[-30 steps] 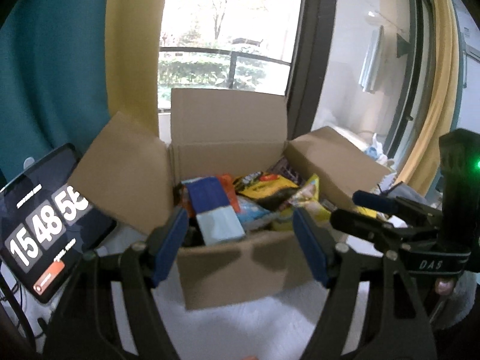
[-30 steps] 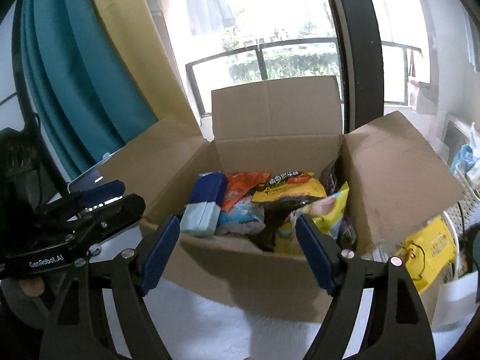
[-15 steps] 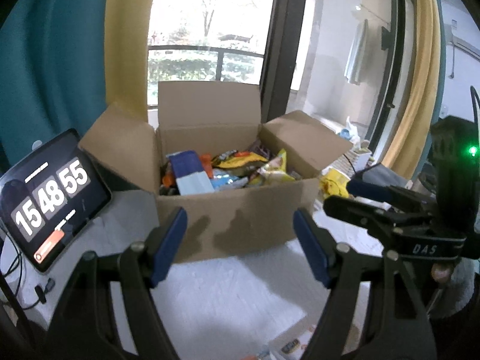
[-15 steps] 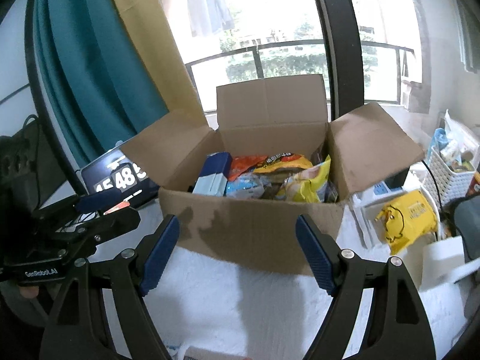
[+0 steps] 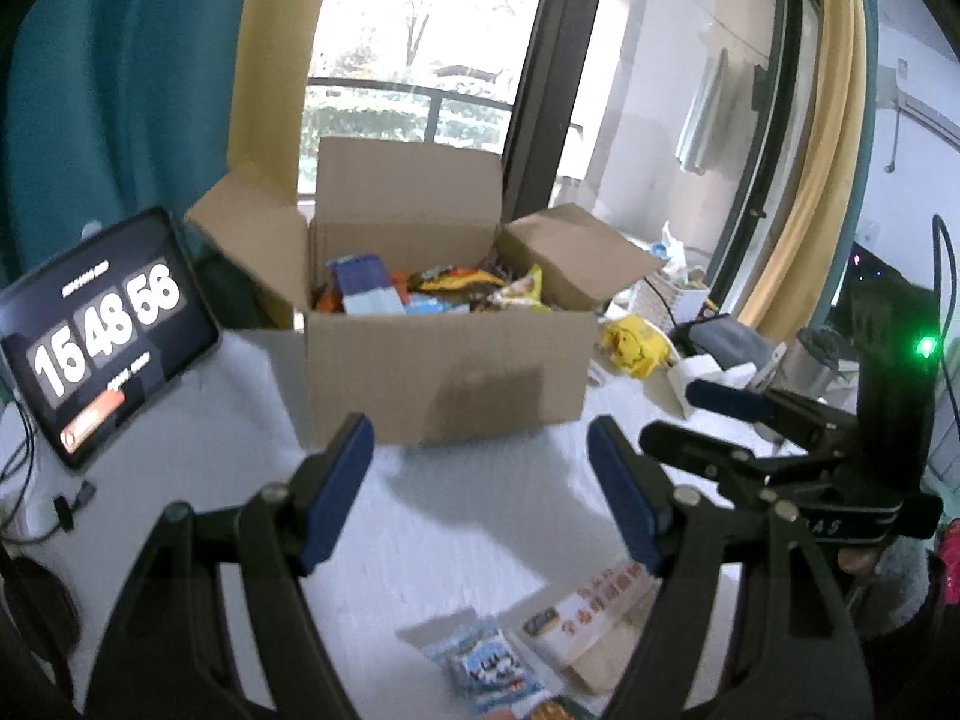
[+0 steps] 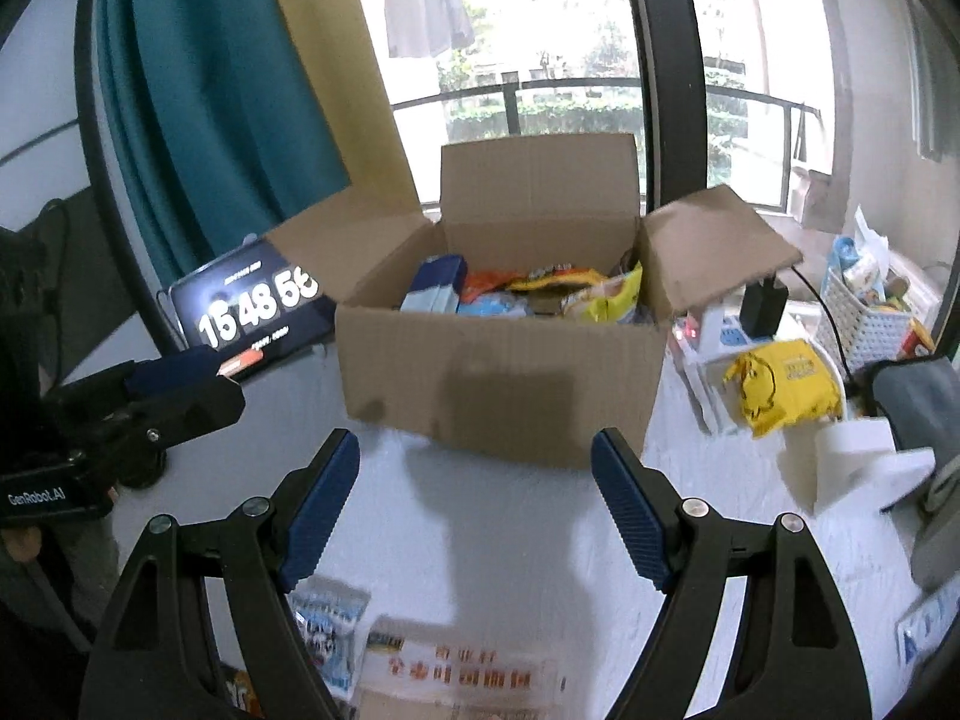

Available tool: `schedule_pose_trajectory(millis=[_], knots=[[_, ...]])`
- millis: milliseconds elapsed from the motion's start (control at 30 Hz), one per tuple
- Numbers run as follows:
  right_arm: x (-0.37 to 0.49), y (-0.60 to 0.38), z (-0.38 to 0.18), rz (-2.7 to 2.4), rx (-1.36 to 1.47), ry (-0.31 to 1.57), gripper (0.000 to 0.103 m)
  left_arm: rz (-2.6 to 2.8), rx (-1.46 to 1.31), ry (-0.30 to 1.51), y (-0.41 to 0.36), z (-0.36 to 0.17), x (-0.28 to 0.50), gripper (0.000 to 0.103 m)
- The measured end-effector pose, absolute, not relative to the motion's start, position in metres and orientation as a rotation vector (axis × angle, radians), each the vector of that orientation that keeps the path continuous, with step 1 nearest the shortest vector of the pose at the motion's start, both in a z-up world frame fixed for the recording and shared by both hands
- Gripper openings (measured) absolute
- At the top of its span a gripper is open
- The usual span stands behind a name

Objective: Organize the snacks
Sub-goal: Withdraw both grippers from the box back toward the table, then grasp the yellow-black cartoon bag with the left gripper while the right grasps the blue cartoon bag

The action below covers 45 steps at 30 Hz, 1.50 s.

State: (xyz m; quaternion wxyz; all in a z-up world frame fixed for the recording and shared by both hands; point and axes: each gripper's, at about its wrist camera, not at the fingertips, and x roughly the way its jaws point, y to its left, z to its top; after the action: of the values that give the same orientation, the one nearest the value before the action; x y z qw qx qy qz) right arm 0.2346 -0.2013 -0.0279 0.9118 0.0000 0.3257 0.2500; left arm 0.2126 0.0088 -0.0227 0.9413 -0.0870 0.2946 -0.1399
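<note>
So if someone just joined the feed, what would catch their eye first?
The open cardboard box at the table's center, heaped with bright snack packets. Left of it, a tablet shows large clock digits. Loose snack packs lie near the open right gripper.

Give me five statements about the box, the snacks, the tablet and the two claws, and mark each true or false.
1. The box is closed. False: its flaps stand open and snacks show inside.
2. Both claws are empty. True: the left claw and right claw have open jaws with nothing between them.
3. A tablet showing a clock stands left of the box. True.
4. The white cloth in front of the box holds nothing. False: a blue packet and a flat white pack lie there near the claws.
5. The yellow bag is inside the box. False: it lies outside, to the box's right.
</note>
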Motion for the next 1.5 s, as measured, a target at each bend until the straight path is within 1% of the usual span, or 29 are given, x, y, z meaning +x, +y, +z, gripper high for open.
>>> schedule_pose_trajectory(millis=[467,767,900,1100,1200,1267,1300,1333,1367,1500], knots=[[0.189,-0.190,-0.063,0.517,-0.015,0.760,0.082,-0.240,-0.206,0.650,0.030,-0.056,0.164,0.076],[0.171,-0.152,-0.100,0.584,-0.049,0.859,0.082,-0.202,-0.258,0.720,0.052,-0.094,0.151,0.077],[0.166,-0.128,-0.119,0.626,-0.079,0.914,0.071,-0.187,-0.280,0.745,0.062,-0.108,0.149,0.078],[0.166,-0.099,-0.142,0.628,-0.104,0.963,0.070,-0.176,-0.271,0.779,0.068,-0.124,0.141,0.080],[0.167,-0.092,-0.147,0.639,-0.107,0.974,0.067,-0.180,-0.270,0.801,0.069,-0.131,0.135,0.084],[0.167,-0.088,-0.154,0.633,-0.123,0.991,0.059,-0.182,-0.270,0.819,0.069,-0.137,0.132,0.085],[0.167,-0.086,-0.158,0.630,-0.139,0.995,0.050,-0.185,-0.270,0.828,0.069,-0.139,0.130,0.086],[0.165,-0.086,-0.159,0.626,-0.149,0.987,0.045,-0.189,-0.268,0.838,0.068,-0.141,0.128,0.086],[0.165,-0.086,-0.159,0.629,-0.154,0.986,0.043,-0.196,-0.263,0.848,0.067,-0.143,0.126,0.086],[0.160,-0.092,-0.148,0.640,-0.148,0.957,0.042,-0.246,-0.227,0.857,0.055,-0.137,0.113,0.089]])
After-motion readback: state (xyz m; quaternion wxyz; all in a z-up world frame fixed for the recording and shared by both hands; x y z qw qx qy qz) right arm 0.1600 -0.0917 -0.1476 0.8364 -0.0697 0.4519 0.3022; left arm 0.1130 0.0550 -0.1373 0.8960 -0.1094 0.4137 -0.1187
